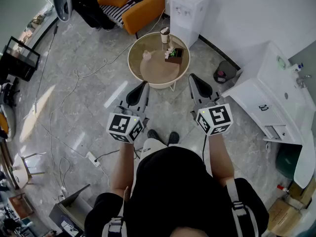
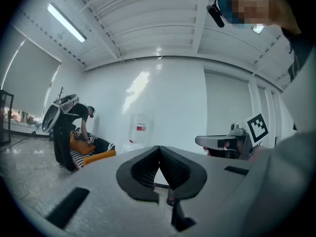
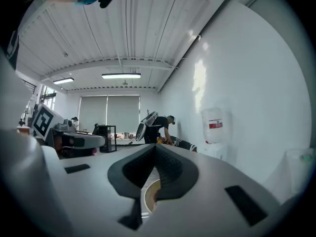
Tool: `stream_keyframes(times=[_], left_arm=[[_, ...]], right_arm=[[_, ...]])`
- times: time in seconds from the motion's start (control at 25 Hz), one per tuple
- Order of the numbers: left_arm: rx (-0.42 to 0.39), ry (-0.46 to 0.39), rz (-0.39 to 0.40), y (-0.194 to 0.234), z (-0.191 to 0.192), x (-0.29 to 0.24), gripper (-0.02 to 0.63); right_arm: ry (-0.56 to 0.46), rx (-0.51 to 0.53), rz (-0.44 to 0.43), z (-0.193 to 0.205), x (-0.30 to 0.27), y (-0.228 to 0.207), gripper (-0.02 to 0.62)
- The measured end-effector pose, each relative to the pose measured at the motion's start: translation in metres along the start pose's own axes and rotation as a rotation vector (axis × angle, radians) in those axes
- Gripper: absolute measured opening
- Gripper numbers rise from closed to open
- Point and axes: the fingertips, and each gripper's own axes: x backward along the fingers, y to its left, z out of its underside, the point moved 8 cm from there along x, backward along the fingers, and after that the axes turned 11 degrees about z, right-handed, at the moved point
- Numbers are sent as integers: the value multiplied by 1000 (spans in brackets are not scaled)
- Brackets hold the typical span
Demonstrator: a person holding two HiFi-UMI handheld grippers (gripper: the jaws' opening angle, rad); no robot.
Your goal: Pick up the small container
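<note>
A round beige table (image 1: pixel 135 65) stands ahead of me in the head view. On it are a small white cup-like container with a dark top (image 1: pixel 164 34), a small pink object (image 1: pixel 146 56) and a brown box holding a green plant (image 1: pixel 174 55). My left gripper (image 1: pixel 145 85) and right gripper (image 1: pixel 192 77) are held level side by side just short of the table's near edge, touching nothing. The left gripper (image 2: pixel 158 149) has its jaws pressed together with nothing between them. The right gripper (image 3: pixel 154 146) is also shut and empty; the table rim (image 3: pixel 147 197) shows below its jaws.
A white water dispenser (image 1: pixel 187 8) and an orange sofa (image 1: pixel 144 12) stand behind the table. A white counter with a sink (image 1: pixel 276 98) runs along the right. A dark bin (image 1: pixel 224 72) sits near it. Cables and a power strip (image 1: pixel 93 158) lie on the floor. A person in black (image 2: pixel 69 132) bends over the sofa.
</note>
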Motion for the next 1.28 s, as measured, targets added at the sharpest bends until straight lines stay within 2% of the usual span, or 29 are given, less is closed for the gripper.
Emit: stream_keyframes(times=[0.28, 0.64, 0.8, 1.04, 1.28], left_arm=[[-15, 2, -1, -19, 0, -6, 17], [-9, 16, -31, -16, 5, 3, 17], [11, 23, -48, -3, 11, 7, 17], [31, 29, -51, 32, 18, -2, 17], [32, 17, -40, 87, 11, -24, 17]], right_arm=[[0, -3, -9, 4, 14, -10, 3], [-4, -40, -36, 12, 9, -4, 3], [12, -84, -63, 18, -6, 2, 3], [34, -44, -75, 21, -39, 11, 3], [47, -35, -83, 14, -96, 15, 3]])
